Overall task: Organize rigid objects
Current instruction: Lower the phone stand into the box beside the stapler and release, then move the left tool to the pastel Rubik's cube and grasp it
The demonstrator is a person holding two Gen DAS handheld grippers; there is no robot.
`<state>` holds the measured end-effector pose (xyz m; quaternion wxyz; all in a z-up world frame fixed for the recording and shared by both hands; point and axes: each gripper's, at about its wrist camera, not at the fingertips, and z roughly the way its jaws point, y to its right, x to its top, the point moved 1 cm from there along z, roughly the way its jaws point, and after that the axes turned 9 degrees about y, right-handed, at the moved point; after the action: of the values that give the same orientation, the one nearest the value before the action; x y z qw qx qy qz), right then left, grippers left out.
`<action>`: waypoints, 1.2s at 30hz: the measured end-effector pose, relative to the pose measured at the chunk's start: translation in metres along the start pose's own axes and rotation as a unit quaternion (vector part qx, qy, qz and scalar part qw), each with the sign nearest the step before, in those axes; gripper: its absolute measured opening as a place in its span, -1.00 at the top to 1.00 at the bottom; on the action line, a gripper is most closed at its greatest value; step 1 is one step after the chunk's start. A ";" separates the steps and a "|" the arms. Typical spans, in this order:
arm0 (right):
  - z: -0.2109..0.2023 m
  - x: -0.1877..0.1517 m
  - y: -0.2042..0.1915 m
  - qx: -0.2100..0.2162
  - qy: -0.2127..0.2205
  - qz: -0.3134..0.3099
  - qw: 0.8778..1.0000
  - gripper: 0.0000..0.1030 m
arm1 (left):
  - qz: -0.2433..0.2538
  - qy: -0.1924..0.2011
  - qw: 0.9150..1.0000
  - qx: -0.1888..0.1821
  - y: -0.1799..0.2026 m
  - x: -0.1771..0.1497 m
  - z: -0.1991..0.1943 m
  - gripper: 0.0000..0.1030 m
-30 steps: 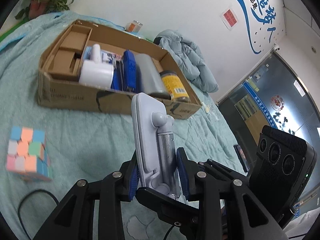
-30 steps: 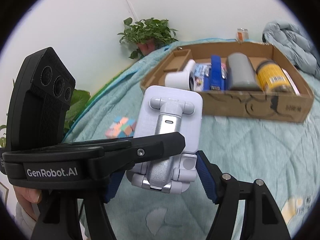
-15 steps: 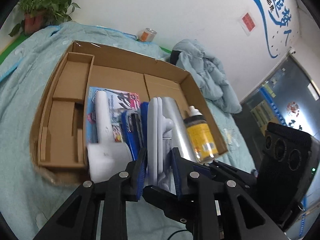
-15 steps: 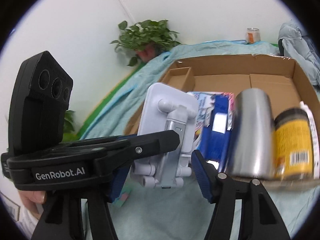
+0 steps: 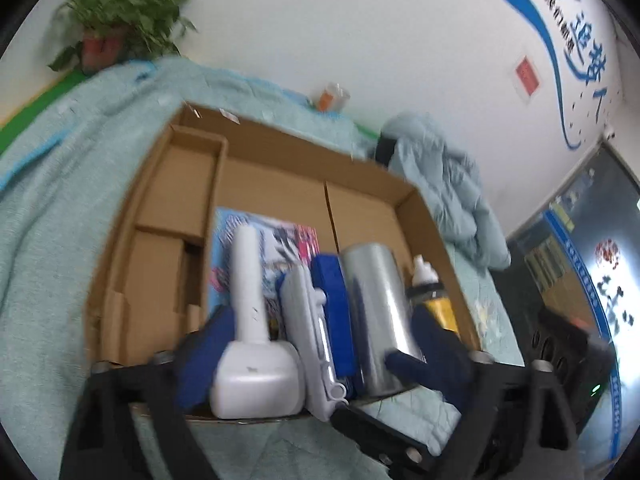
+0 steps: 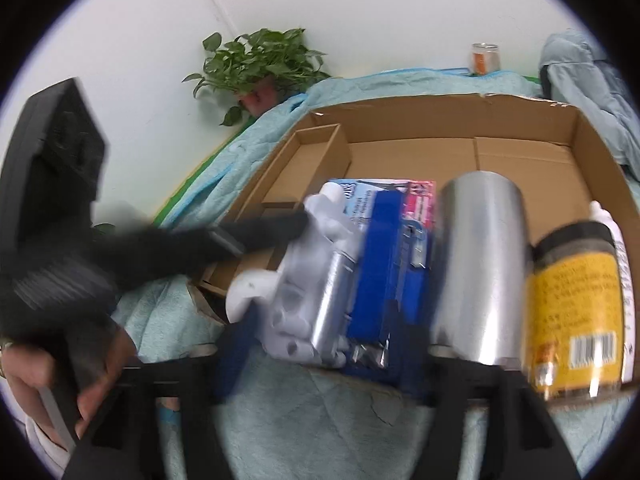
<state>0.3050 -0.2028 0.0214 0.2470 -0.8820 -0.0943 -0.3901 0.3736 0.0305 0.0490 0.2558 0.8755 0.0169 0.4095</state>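
A pale lilac phone stand (image 5: pixel 314 340) with a silver stem lies on edge in the cardboard box (image 5: pixel 168 184), wedged between a white handheld device (image 5: pixel 248 320) and a blue case (image 5: pixel 332 312). My left gripper (image 5: pixel 316 360) is over the box's near wall, its jaws opening wide, and neither pad touches the stand. In the right wrist view the stand (image 6: pixel 308 300) sits between the spreading fingers of my right gripper (image 6: pixel 320 360), whose jaws are also opening and stand apart from it. The box (image 6: pixel 400 116) also holds a silver cylinder (image 6: pixel 476 264) and a yellow-labelled jar (image 6: pixel 572 312).
The box rests on a teal blanket (image 5: pixel 60 200). Its far half and left compartments (image 5: pixel 176 184) hold nothing. A potted plant (image 5: pixel 112 28), a small can (image 5: pixel 332 96) and a crumpled jacket (image 5: pixel 440 168) lie behind it. A person's hand (image 6: pixel 24 368) grips the left tool.
Both grippers carried the phone stand forward to the box, then opened. The stand now lies inside beside the blue case. The colour cube has left the view.
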 end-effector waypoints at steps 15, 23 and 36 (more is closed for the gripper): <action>-0.058 -0.054 -0.025 -0.140 0.088 -0.071 0.984 -0.75 | 0.136 0.079 0.979 0.133 -0.010 -0.052 -0.101 -0.93; -0.073 -0.081 -0.042 -0.154 0.085 -0.096 0.980 -0.75 | 0.107 0.050 0.974 0.192 -0.069 -0.090 -0.129 -0.97; -0.093 -0.111 -0.056 -0.103 0.068 -0.122 0.985 -0.75 | -0.010 -0.077 0.989 0.125 -0.111 -0.143 -0.107 -0.43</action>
<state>0.1500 -0.1994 0.0136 0.1109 -0.8560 -0.1432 -0.4842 0.2210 0.1391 -0.0470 0.1495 0.9294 0.0572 0.3325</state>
